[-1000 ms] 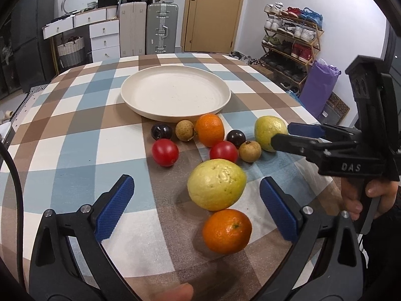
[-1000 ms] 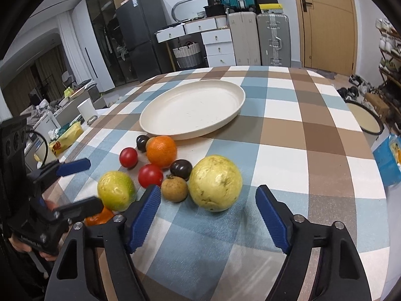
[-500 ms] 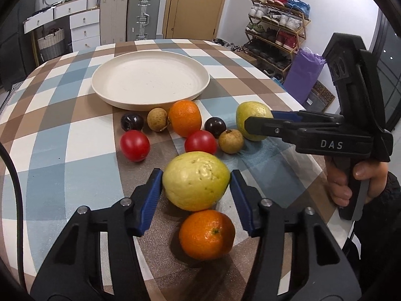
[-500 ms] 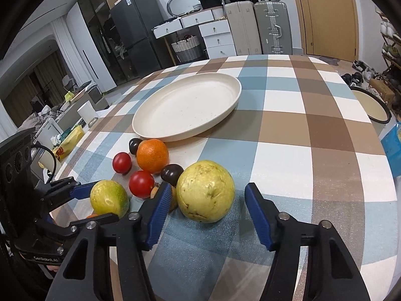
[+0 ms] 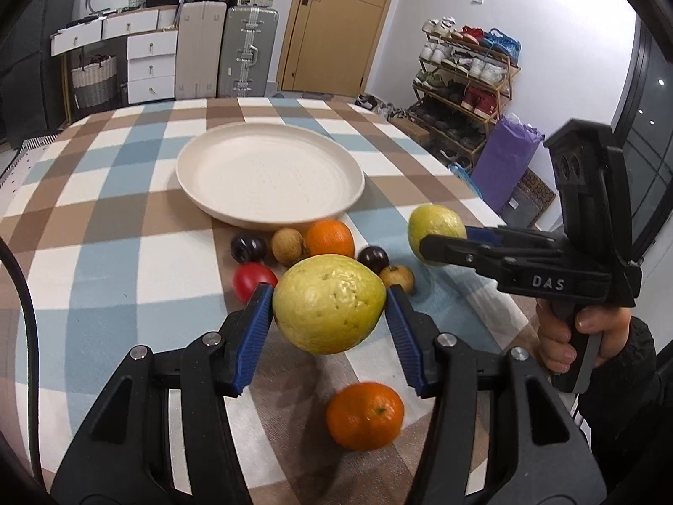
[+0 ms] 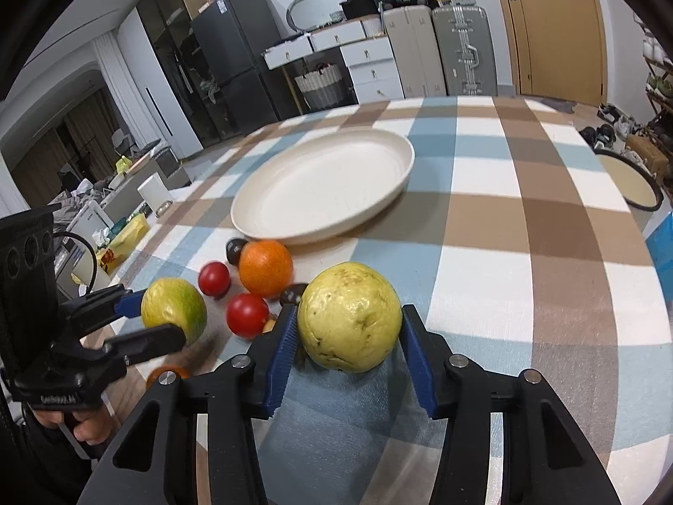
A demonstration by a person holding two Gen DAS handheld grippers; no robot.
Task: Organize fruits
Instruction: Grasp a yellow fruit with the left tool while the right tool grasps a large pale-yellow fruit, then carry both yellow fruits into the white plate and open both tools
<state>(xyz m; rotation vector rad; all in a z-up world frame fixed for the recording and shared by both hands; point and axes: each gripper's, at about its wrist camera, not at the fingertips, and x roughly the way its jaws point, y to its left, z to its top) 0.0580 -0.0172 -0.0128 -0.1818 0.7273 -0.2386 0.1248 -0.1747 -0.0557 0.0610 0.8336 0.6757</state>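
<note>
The left gripper [image 5: 329,304] held a big yellow-green guava [image 5: 329,304] between its blue pads [image 5: 255,328], lifted above the checked tablecloth [image 5: 105,252]. A small orange mandarin [image 5: 365,415] lay below it. The right gripper [image 5: 437,239] gripped a second guava [image 5: 435,221] near the round cream plate [image 5: 269,176].

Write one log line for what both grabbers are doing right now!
left gripper: shut on left guava | right gripper: shut on right guava | plate: no fruit | small fruits: on table
</note>
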